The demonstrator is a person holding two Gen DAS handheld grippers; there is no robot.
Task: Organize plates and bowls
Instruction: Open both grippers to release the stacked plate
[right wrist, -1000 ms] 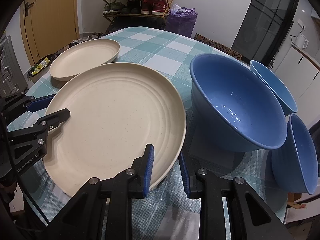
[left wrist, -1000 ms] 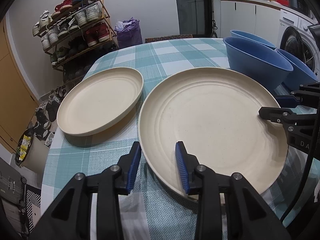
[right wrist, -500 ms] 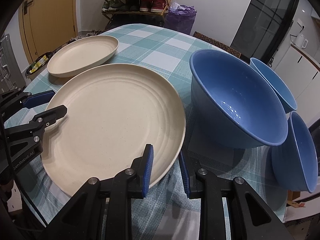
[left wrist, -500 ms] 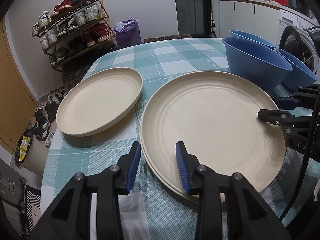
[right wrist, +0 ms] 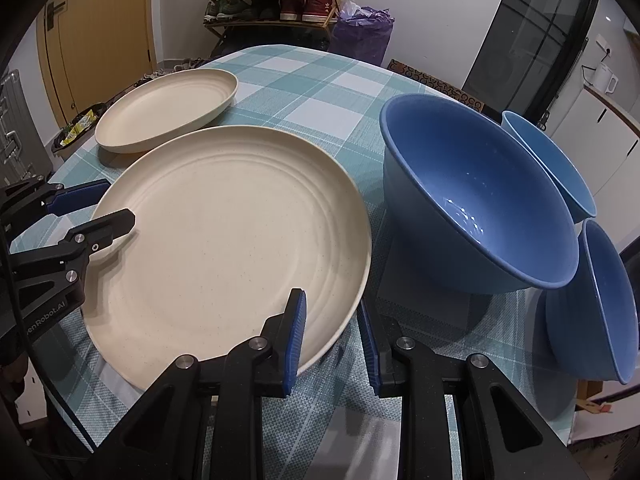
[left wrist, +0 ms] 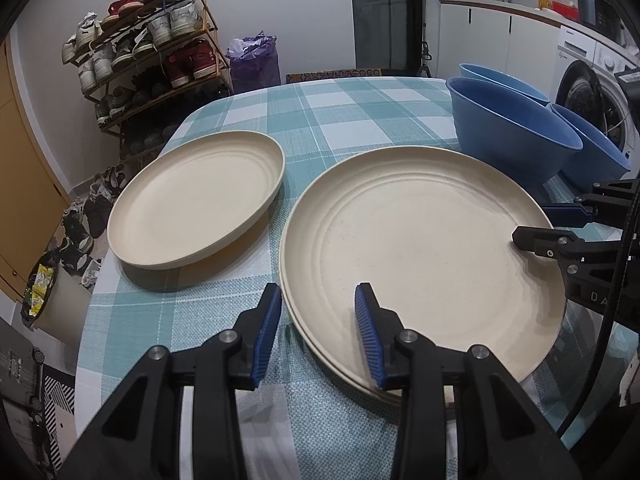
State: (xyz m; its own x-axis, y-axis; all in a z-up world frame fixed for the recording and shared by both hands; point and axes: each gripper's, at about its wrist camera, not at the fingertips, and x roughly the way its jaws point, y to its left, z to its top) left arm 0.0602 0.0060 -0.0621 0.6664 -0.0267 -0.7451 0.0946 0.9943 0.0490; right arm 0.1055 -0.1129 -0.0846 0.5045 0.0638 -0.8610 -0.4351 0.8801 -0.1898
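Observation:
A large cream plate [left wrist: 420,240] [right wrist: 232,232] lies on the checked table [left wrist: 340,120], and a second rim of the same size shows beneath it. My left gripper [left wrist: 318,320] straddles its near-left rim; the jaws are opening and neither pad presses the rim. The right gripper [right wrist: 332,332] is shut on the opposite rim, one pad over the plate and one outside. Each gripper also shows at the edge of the other wrist view. A smaller cream plate [left wrist: 196,200] [right wrist: 168,112] rests alone to the left.
Three blue bowls stand right of the plates: a big one [right wrist: 480,208] and two smaller ones [right wrist: 552,160] [right wrist: 608,304] leaning against it. A shoe rack [left wrist: 148,52] and a purple bag [left wrist: 254,64] stand beyond the table's far edge. A washing machine [left wrist: 592,92] is at right.
The large plate has settled slightly lower and a second rim now shows under it. My left jaws have widened a little. The right gripper keeps its grip.

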